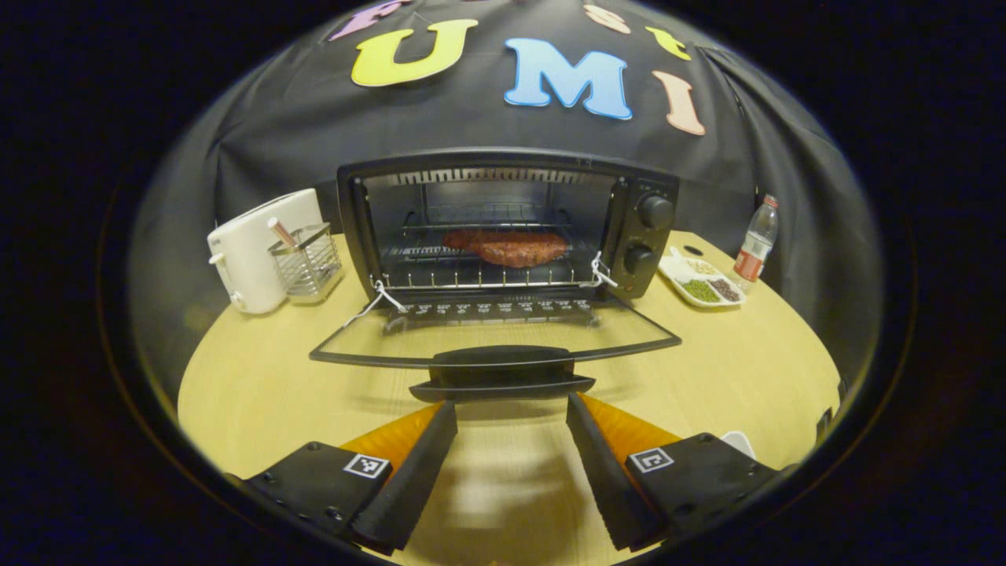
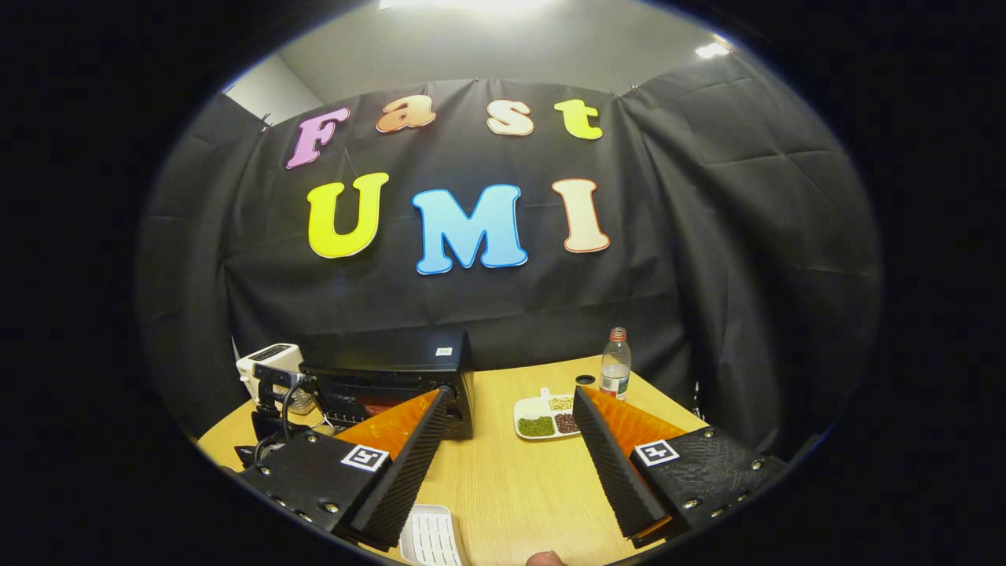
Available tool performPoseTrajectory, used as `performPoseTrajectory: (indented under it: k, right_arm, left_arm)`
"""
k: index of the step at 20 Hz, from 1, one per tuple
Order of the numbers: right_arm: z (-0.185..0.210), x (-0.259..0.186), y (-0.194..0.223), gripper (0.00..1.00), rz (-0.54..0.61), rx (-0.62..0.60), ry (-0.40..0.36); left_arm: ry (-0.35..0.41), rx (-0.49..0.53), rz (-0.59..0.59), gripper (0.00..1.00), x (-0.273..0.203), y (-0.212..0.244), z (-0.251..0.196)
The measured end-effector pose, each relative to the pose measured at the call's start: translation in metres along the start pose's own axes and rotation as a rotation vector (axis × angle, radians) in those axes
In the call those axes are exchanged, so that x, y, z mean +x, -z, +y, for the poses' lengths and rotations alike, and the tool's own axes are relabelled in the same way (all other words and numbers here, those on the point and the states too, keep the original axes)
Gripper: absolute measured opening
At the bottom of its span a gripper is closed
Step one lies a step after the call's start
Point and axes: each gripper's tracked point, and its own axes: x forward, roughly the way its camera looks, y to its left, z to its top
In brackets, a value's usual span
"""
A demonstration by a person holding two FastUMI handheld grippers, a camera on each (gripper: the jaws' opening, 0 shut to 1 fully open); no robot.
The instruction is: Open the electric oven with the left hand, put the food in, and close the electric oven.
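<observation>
The oven [image 1: 503, 228] stands on the table [image 1: 259, 385] with its door [image 1: 495, 342] dropped flat and the meat [image 1: 507, 247] on its rack, the left gripper [image 1: 511, 413] spread before the door handle, the right gripper [image 2: 511, 401] spread beside the oven.

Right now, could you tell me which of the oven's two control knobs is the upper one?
The upper knob sits near the top of the electric oven panel; the lower knob sits beneath it.
</observation>
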Motion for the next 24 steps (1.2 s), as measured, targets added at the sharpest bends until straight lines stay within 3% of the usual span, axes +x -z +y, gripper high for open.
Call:
performPoseTrajectory:
  k: [1, 4, 5, 9, 11, 12, 15, 16, 17, 18, 20, 24]
  right_arm:
    - [0.002, 0.001, 0.0, 0.98, 0.001, 0.0, -0.006]
    - [0.006, 0.003, 0.003, 0.98, 0.003, 0.0, -0.018]
    - [0.007, 0.002, 0.002, 0.98, 0.001, 0.005, -0.018]
    - [0.006, 0.003, 0.002, 0.98, -0.001, 0.013, -0.015]
    - [0.006, 0.002, 0.002, 0.98, 0.001, 0.014, -0.011]
    - [0.005, 0.002, 0.002, 0.98, 0.002, 0.018, -0.008]
    - [0.004, 0.002, 0.001, 0.98, -0.001, 0.031, 0.0]
    - [0.004, 0.003, 0.001, 0.98, -0.002, 0.031, 0.004]
    - [0.004, 0.003, 0.001, 0.98, -0.003, 0.032, 0.005]
    - [0.004, 0.003, 0.001, 0.98, -0.004, 0.033, 0.006]
    - [0.003, 0.004, 0.0, 0.98, -0.008, 0.035, 0.01]
    - [0.002, 0.008, -0.001, 0.98, -0.019, 0.046, 0.021]
  left_arm:
    - [0.001, -0.003, -0.012, 1.0, -0.003, -0.004, 0.001]
    - [0.003, 0.019, -0.037, 0.95, -0.01, -0.013, 0.0]
    - [0.003, 0.023, -0.044, 1.0, -0.012, -0.016, 0.0]
    - [-0.006, 0.021, -0.082, 0.9, -0.019, -0.033, 0.0]
    - [-0.011, 0.043, -0.117, 0.9, -0.021, -0.045, 0.0]
    - [-0.014, 0.058, -0.133, 0.95, -0.024, -0.05, 0.0]
    - [-0.017, 0.073, -0.177, 0.95, -0.026, -0.071, 0.002]
    - [-0.017, 0.074, -0.193, 0.9, -0.026, -0.077, 0.002]
    - [-0.019, 0.077, -0.208, 1.0, -0.025, -0.083, 0.004]
    - [-0.021, 0.082, -0.215, 1.0, -0.022, -0.088, 0.006]
    - [-0.025, 0.082, -0.225, 0.9, -0.016, -0.1, 0.012]
    - [-0.03, 0.102, -0.329, 0.95, -0.022, -0.133, 0.015]
